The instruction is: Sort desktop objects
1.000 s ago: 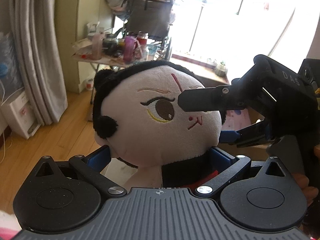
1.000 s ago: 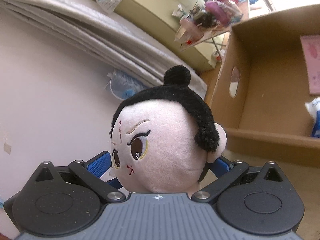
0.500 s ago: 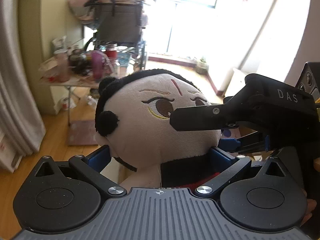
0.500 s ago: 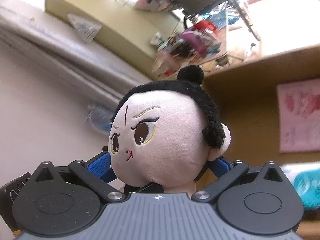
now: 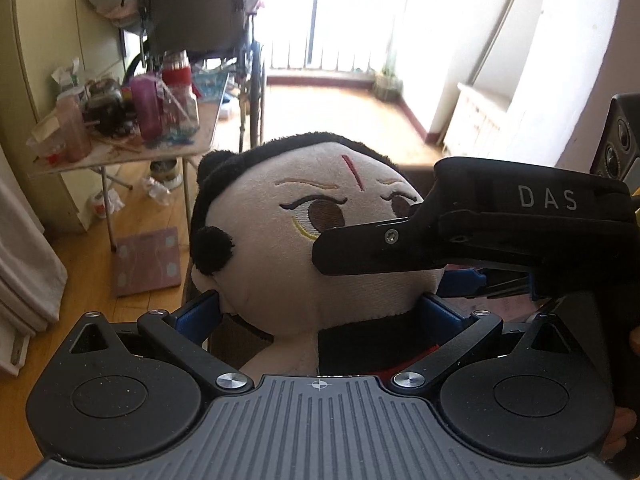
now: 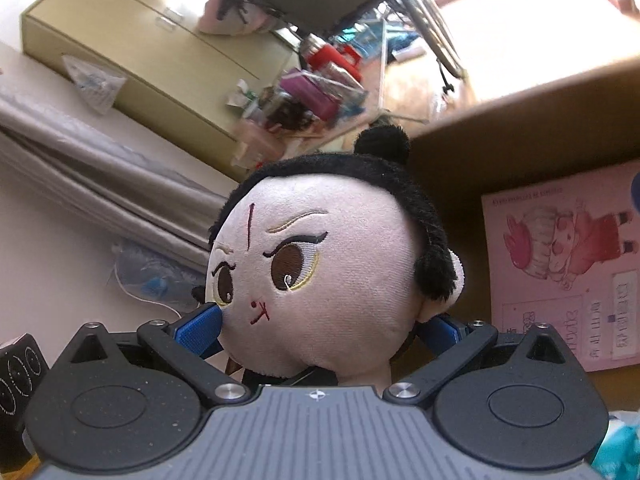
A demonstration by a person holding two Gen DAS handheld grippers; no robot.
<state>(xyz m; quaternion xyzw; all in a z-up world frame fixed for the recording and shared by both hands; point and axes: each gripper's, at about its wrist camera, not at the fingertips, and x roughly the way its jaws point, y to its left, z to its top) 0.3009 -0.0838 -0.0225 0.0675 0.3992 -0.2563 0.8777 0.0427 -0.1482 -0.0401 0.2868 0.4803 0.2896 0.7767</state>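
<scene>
A plush doll (image 5: 276, 248) with a pale face, black hair and a red forehead mark fills both wrist views. My left gripper (image 5: 320, 312) is shut on the doll at its neck, blue pads on both sides. My right gripper (image 6: 320, 328) is shut on the same doll (image 6: 320, 272), just under the head. The right gripper's black body (image 5: 500, 220), marked DAS, crosses the doll's face from the right in the left wrist view. A cardboard box (image 6: 520, 148) stands behind the doll in the right wrist view.
A pink printed sheet (image 6: 568, 264) lies against the box's inner wall. A cluttered folding table (image 5: 132, 120) and a wheelchair (image 5: 192, 12) stand on the wooden floor beyond. A grey curtain (image 6: 100, 168) and a cabinet (image 6: 140, 52) are at the left.
Both grippers have swung with the doll: the left view turned toward the bright window, and the box with the pink sheet came closer behind the doll in the right view.
</scene>
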